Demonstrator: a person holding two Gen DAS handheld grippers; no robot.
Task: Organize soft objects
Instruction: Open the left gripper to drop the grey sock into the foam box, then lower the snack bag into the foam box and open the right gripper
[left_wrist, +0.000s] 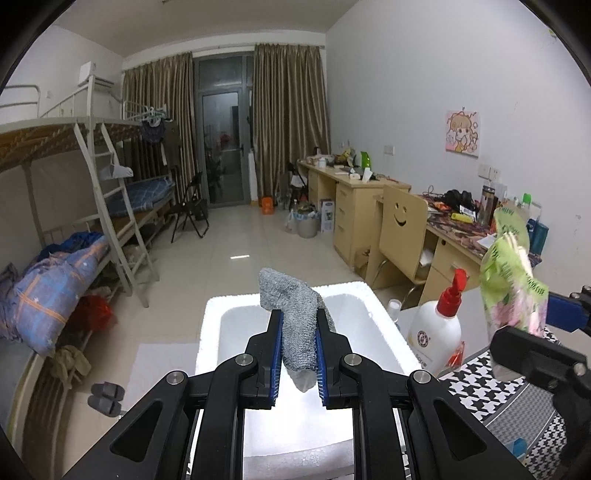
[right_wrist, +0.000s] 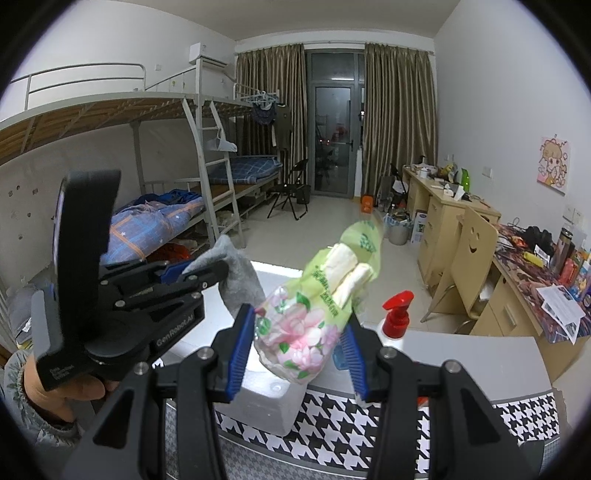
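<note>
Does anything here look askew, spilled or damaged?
Nothing spilled or damaged. The left hand-held gripper holds a grey sock above the white foam box; the right hand-held gripper holds a crumpled, partly empty tissue pack. The pump bottle stands upright.

Counts: 2 grippers, left gripper (left_wrist: 299, 343) and right gripper (right_wrist: 297, 341). 1 grey sock (left_wrist: 295, 317) between the left fingers. 1 floral tissue pack (right_wrist: 314, 314) between the right fingers. 1 white foam box (left_wrist: 212, 332) just beyond the left fingertips. 1 red-pump bottle (right_wrist: 397, 317) beyond the right fingers, off to their right side. 1 houndstooth cloth (right_wrist: 369, 435) beneath the right fingers.
</note>
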